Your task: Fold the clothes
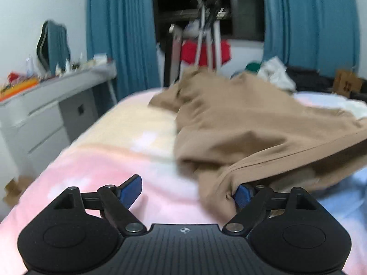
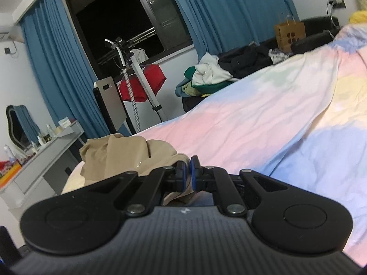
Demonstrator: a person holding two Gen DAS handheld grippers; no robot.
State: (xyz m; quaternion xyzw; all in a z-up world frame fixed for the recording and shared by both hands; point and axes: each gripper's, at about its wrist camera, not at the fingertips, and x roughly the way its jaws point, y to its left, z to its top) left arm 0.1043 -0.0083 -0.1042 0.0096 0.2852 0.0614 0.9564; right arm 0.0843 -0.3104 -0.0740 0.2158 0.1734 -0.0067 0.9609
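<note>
1. A tan garment (image 1: 240,128) lies rumpled on the bed (image 1: 110,171), over a bedspread in pink, pale yellow and light blue patches. The left wrist view is blurred.
2. The left tongs (image 1: 185,190) are spread wide apart and grasp nothing. A hem of the tan garment drapes against the inner side of the right-hand blue pad (image 1: 242,194); the left-hand pad is bare above the pink bedspread.
3. The right tongs (image 2: 188,174) are clenched on a fold of the tan garment (image 2: 119,155), with cloth visible between the two blue-edged pads. The rest of the garment is bunched up to the left of these tongs, near the edge of the bed (image 2: 252,126).
4. A grey counter (image 1: 45,96) with drawers stands beside the bed, cluttered with small items; a dark-framed mirror (image 1: 52,45) rests on it against the wall.
5. Blue curtains (image 2: 57,68) hang either side of a dark window (image 2: 128,23).
6. A white stand (image 2: 142,80) with something red (image 2: 146,82) behind it stands below the window.
7. A pile of clothes (image 2: 211,73) in white, green and black lies at the far side of the bed, and a brown paper bag (image 2: 289,34) stands beyond it.
</note>
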